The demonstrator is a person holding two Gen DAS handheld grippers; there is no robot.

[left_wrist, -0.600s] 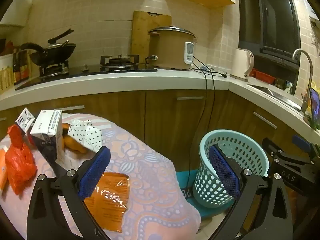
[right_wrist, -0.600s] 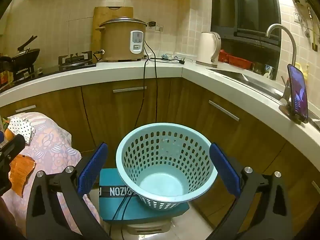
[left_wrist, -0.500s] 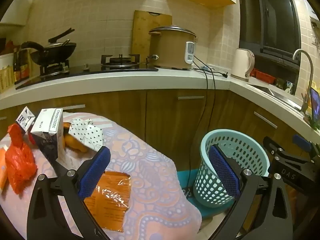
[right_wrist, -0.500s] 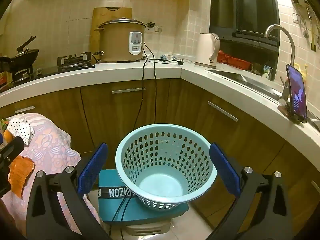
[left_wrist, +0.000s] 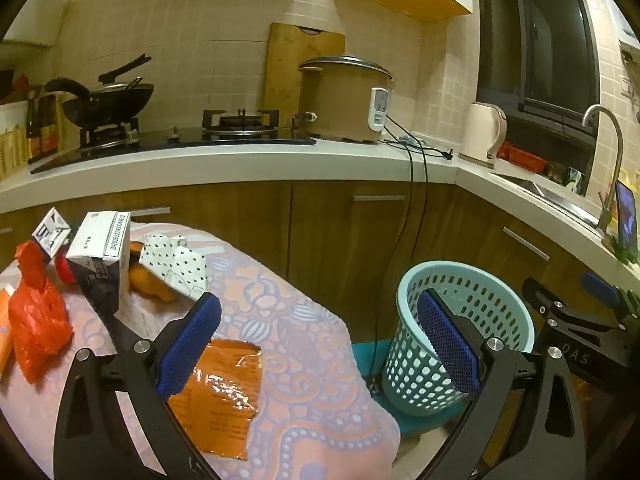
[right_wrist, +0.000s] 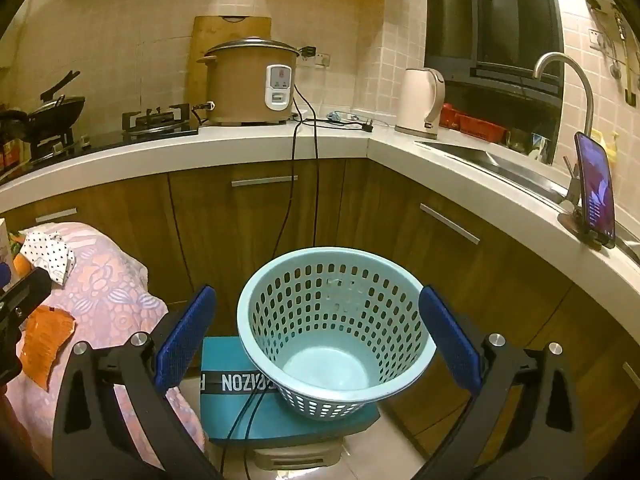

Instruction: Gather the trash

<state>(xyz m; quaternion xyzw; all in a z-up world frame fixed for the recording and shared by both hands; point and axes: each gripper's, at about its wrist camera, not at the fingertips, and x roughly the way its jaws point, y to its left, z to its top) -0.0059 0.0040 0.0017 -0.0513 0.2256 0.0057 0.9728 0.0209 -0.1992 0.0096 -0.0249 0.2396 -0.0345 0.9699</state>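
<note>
Trash lies on a table under a pink patterned cloth (left_wrist: 304, 344): an orange foil wrapper (left_wrist: 224, 392), a red plastic bag (left_wrist: 36, 320), a milk carton (left_wrist: 100, 256), a small carton (left_wrist: 50, 232), a dotted white paper (left_wrist: 172, 260) and an orange peel (left_wrist: 148, 284). My left gripper (left_wrist: 320, 344) is open and empty, above the table's right end, its left finger over the wrapper. A light blue basket (right_wrist: 336, 328) stands tilted on a teal box (right_wrist: 240, 400); it looks empty. My right gripper (right_wrist: 316, 336) is open and empty, facing the basket.
The kitchen counter (right_wrist: 240, 148) wraps around behind, with a rice cooker (right_wrist: 250, 80), kettle (right_wrist: 424, 102), stove and wok (left_wrist: 108, 100). Cords (right_wrist: 292, 200) hang down the cabinets behind the basket. A phone (right_wrist: 596, 192) stands by the sink. The right gripper's body (left_wrist: 580, 320) shows beside the basket.
Both views have shifted only slightly; the left gripper has drifted a little and the right has edged a bit. Both stay open and nothing was picked up.
</note>
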